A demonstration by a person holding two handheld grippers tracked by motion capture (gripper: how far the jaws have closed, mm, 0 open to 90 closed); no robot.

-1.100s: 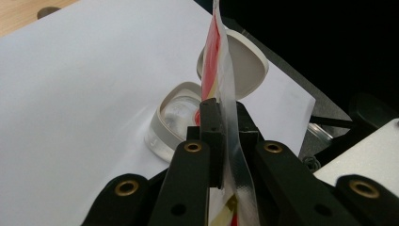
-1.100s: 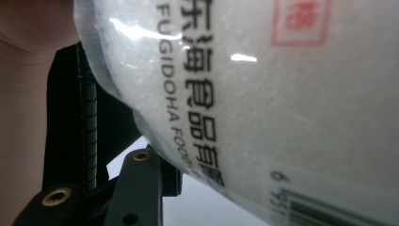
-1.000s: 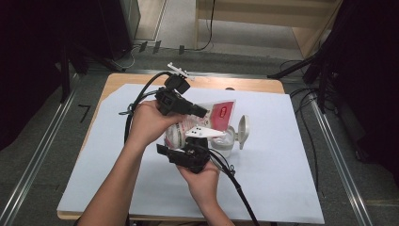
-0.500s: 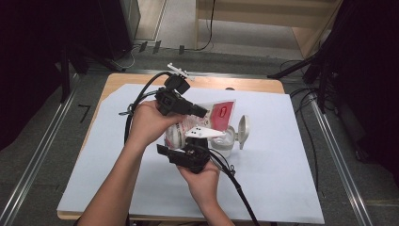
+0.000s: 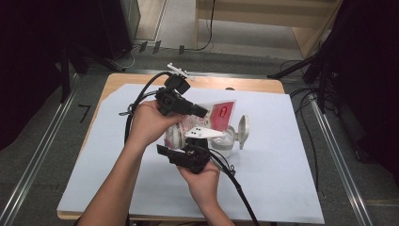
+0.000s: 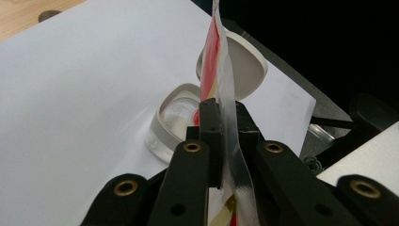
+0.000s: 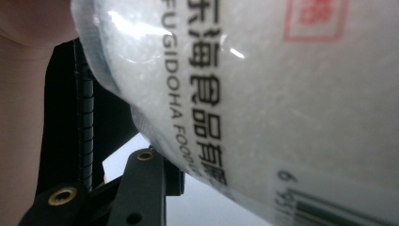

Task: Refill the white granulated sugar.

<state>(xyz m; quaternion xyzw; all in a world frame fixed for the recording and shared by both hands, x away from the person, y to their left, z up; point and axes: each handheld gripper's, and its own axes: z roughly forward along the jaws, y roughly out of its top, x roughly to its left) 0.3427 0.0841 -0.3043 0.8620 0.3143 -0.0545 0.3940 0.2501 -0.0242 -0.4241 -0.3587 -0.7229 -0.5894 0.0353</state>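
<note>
A person stands at a wooden table (image 5: 263,84) covered by a white sheet (image 5: 282,174), forearms entering from six o'clock in the high view. Each hand carries a black two-fingered gripper, and both meet on a clear plastic pouch of white granules with a red and white label (image 5: 221,115), held above the middle of the sheet.

The left gripper (image 6: 225,141), at about ten o'clock from centre, has its fingers (image 6: 210,136) pressed together on the thin flat edge of the pouch (image 6: 221,70), with only the film between them. The right gripper (image 5: 195,153), at about six o'clock from the pouch, supports the full body of the bag; in its own view the bulging pouch (image 7: 263,94) presses close to the lens and one black finger (image 7: 84,113) stands at its side. The fingers appear clamped on the bulk, though the second one is hidden.

Beneath the pouch, towards three o'clock, a clear round plastic jar (image 5: 225,141) stands on the sheet with its white hinged lid (image 5: 243,129) flipped open and upright.

The step in hand looks like filling the jar from the pouch. The next move probably calls for tipping the pouch's mouth over the jar opening while the left gripper steadies the edge, slowly enough that granules do not spill onto the sheet.
</note>
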